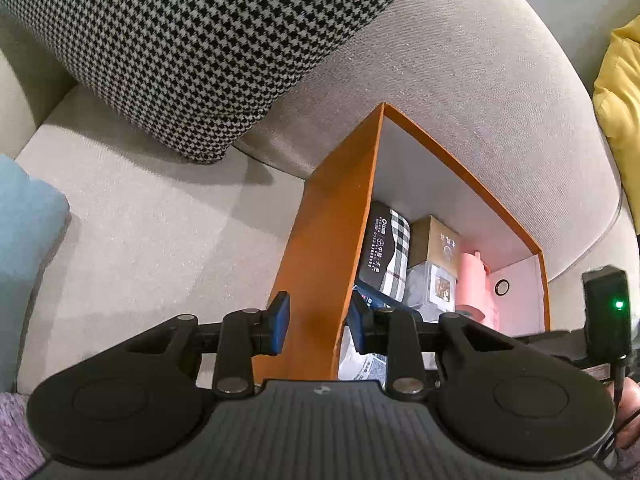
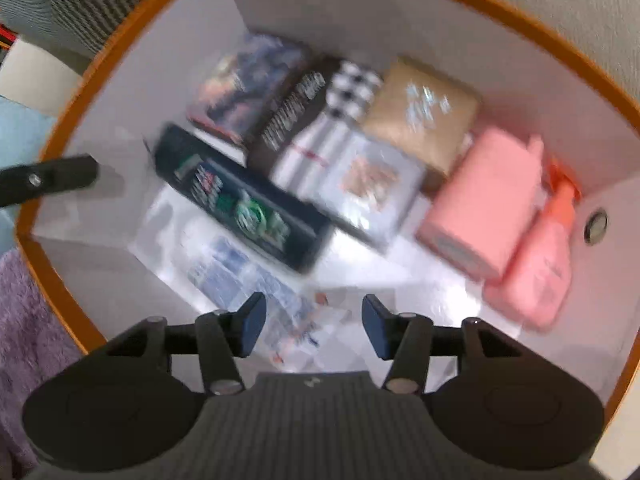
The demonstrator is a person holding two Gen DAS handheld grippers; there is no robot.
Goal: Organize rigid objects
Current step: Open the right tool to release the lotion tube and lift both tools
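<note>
Box (image 2: pixel 132 32) contents blurred, left gripper (image 1: pixel 316 322) clamping wall

I'm looking at a home living room: a beige fabric sofa (image 1: pixel 140 232) carries a houndstooth cushion (image 1: pixel 192 44) against its backrest, a light blue cushion (image 1: pixel 24 216) at its left edge, and an orange storage box (image 1: pixel 320 240) of household packages on the seat.

My left claw (image 1: pixel 316 324) pinches the orange box (image 1: pixel 320 248) by its near wall — one pad outside, one inside — beside the houndstooth cushion (image 1: pixel 180 48) on the sofa (image 1: pixel 140 232).
</note>
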